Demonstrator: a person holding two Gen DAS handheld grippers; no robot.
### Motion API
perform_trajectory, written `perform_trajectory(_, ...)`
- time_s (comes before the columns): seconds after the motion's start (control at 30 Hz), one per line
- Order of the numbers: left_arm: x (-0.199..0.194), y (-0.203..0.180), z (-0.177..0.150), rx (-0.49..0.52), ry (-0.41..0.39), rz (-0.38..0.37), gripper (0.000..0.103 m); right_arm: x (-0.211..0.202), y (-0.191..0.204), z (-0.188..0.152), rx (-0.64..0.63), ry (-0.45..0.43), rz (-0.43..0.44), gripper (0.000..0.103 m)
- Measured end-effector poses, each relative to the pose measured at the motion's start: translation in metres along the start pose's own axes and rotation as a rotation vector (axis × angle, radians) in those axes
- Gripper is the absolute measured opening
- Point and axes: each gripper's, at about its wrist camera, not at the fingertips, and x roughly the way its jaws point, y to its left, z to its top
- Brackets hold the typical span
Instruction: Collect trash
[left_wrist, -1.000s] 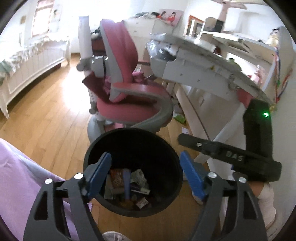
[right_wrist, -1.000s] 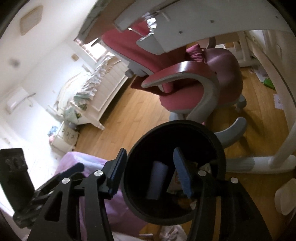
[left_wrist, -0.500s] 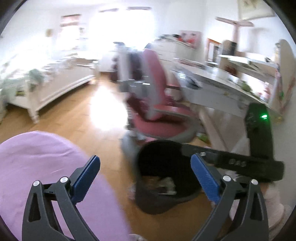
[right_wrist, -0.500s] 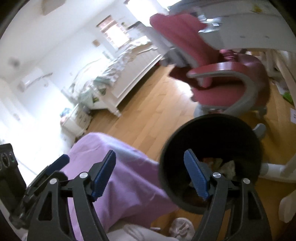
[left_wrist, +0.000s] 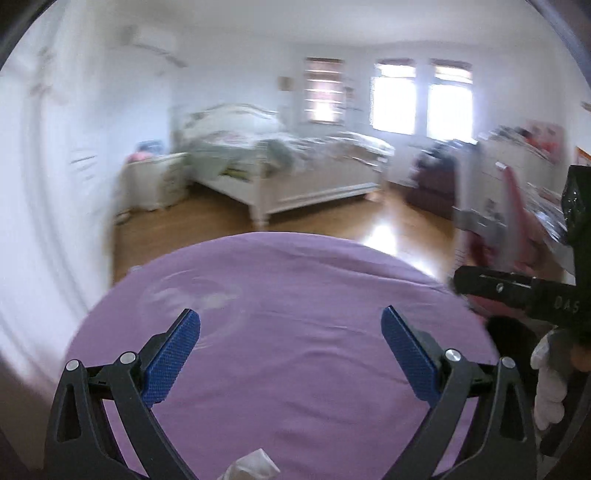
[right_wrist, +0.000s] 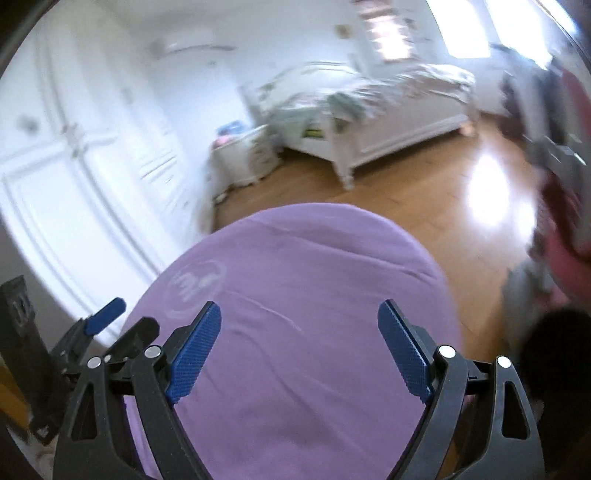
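Observation:
My left gripper (left_wrist: 290, 343) is open, its blue pads (left_wrist: 173, 354) wide apart over a rounded mass of purple fabric (left_wrist: 288, 280), with nothing between them. My right gripper (right_wrist: 299, 347) hangs over the same purple fabric (right_wrist: 306, 266); its jaws are opening and hold nothing. The black trash bin (right_wrist: 554, 343) is a dark blur at the right edge of the right wrist view. It is only a dark patch (left_wrist: 509, 328) behind the other gripper's body in the left wrist view. A white crumpled thing (left_wrist: 251, 467) pokes in at the bottom edge; I cannot tell what it is.
A white bed (left_wrist: 295, 173) and nightstand (left_wrist: 155, 181) stand across the wooden floor (right_wrist: 406, 184). White wardrobe doors (right_wrist: 74, 166) fill the left. The pink chair (right_wrist: 569, 240) blurs at the right. A white-gloved hand (left_wrist: 550, 376) holds the right gripper's handle.
Both views have swung left, off the bin and pink chair and onto the purple fabric and bed. The bin has slid to the right edge. Both pairs of jaws have spread wider.

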Motion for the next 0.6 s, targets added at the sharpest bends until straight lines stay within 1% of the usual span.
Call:
perform_trajectory(0.03, 0.0, 0.012, -0.001, -0.016, -0.006, 0.034, 0.098, 0.011, 0.011, 0.003, -0.024, -0.008, 0.002, 0.093)
perform_trajectory(0.1, 0.003, 0.028, -0.004, -0.031, -0.013, 0.082, 0.098, 0.034, 0.028, 0.01, -0.059, -0.024, -0.01, 0.094)
perform_trajectory(0.13, 0.004, 0.032, -0.004, -0.039, -0.015, 0.091, 0.098, 0.044, 0.034, 0.013, -0.068, -0.033, -0.012, 0.094)
perform_trajectory(0.27, 0.011, 0.052, -0.008, -0.111, -0.03, 0.118, 0.098, 0.068, 0.051, 0.015, -0.123, -0.125, -0.028, 0.094)
perform_trajectory(0.3, 0.013, 0.054, -0.008, -0.12, -0.026, 0.118, 0.098, 0.071, 0.057, 0.014, -0.157, -0.165, -0.041, 0.094)
perform_trajectory(0.33, 0.018, 0.057, -0.008, -0.136, -0.003, 0.115, 0.098, 0.074, 0.06, 0.013, -0.186, -0.194, -0.051, 0.094)
perform_trajectory(0.4, 0.021, 0.067, -0.009, -0.162, 0.017, 0.107, 0.098, 0.078, 0.062, 0.012, -0.226, -0.24, -0.068, 0.094)
perform_trajectory(0.47, 0.02, 0.074, -0.009, -0.189, 0.012, 0.093, 0.098, 0.083, 0.057, 0.01, -0.221, -0.258, -0.072, 0.094)
perform_trajectory(0.5, 0.021, 0.076, -0.009, -0.195, 0.016, 0.094, 0.098, 0.085, 0.054, 0.011, -0.212, -0.247, -0.077, 0.095)
perform_trajectory(0.6, 0.019, 0.078, -0.012, -0.193, 0.038, 0.115, 0.098, 0.08, 0.045, 0.009, -0.178, -0.277, -0.079, 0.095)
